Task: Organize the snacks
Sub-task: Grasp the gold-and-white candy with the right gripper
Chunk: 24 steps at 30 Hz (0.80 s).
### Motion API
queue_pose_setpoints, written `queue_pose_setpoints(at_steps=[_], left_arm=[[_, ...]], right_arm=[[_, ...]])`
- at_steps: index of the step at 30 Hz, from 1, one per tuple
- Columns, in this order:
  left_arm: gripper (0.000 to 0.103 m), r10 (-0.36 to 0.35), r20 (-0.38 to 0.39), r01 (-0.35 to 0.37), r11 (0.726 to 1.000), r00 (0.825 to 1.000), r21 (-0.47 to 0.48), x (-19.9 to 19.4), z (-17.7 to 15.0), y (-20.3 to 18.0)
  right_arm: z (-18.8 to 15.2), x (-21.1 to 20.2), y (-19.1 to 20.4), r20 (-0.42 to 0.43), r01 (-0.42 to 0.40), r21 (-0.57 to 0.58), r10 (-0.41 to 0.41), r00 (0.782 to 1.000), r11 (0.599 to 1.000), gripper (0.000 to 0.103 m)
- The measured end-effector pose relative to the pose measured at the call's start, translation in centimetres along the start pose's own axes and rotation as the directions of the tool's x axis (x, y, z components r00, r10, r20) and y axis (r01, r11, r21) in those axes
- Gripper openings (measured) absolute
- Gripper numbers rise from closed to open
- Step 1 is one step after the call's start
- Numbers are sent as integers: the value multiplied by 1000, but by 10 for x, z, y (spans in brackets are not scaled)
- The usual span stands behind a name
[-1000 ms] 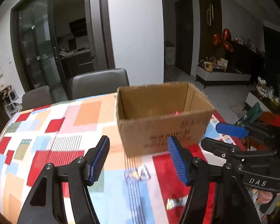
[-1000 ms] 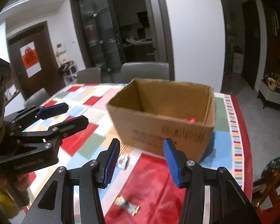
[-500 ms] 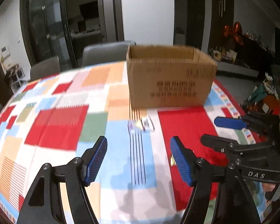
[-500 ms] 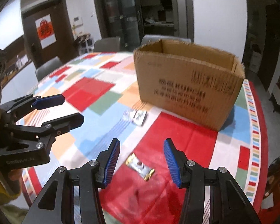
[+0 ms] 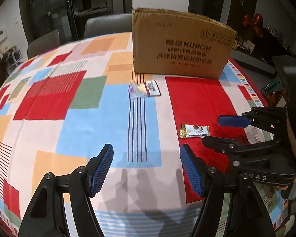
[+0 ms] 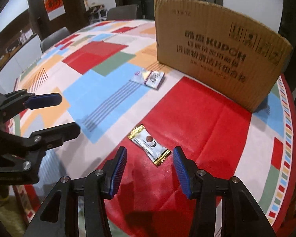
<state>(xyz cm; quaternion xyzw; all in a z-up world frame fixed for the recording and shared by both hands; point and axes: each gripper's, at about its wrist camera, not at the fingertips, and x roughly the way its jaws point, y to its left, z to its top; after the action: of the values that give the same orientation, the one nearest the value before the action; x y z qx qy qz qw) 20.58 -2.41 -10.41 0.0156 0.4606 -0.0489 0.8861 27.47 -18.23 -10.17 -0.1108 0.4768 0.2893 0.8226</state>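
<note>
We're at the pick stage w/ both tools spread and empty: right gripper point(image 6: 149, 168) hangs just short of the gold-edged packet point(image 6: 149, 144), jaws apart w/ nothing between the pads, packet lying flat on the red patch of the tablecloth point(image 6: 197, 122) just ahead of the tips. Left gripper point(image 5: 146, 168) also released, wider gap, nothing in it, over the pale/blue area; its likely target is the purple-white packet point(image 5: 145, 89), which sits well ahead of it, close in front of the cardboard box point(image 5: 179, 45). We judge the step as approach-to-grasp, two snacks on the cloth not yet boxed; box interior isn't visible from either wrist, so contents unknown. Orientation: in the right wrist view the gold packet's long axis runs diagonal, upper-left to lower-right, crimped gold ends at each tip, so it sits skewed to the line between the pads. Next move, in our est.: nudge fwd and down, maybe roll the wrist a bit so pads close across the short width, not end-to-end; flat foil on cloth means tips must get nearly to the surface. Purple-white packet looks to lie roughly crosswise in the left view, long axis abt left-right, but it's blurred and may be two wrappers overlapped, we can't say for sure. After the pinch, lift and carry over the box rim.
</note>
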Motion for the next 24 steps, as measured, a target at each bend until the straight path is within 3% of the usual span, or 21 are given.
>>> queue_pose_setpoints(at_steps=[10,19,24], left_arm=[[69,-4,-39,3,999,999,-32,19,0,8],[69,-33,-65,28,997,997,-76,32,2,21],[69,-55,-62,50,996,997,-80,36,7,24]], right_arm=[[8,30,7,-46,36,-64,-39,998,997,49],[11,33,15,-28,38,-90,-40,999,995,22],[11,28,15,-13,34,-51,-35,999,998,21]])
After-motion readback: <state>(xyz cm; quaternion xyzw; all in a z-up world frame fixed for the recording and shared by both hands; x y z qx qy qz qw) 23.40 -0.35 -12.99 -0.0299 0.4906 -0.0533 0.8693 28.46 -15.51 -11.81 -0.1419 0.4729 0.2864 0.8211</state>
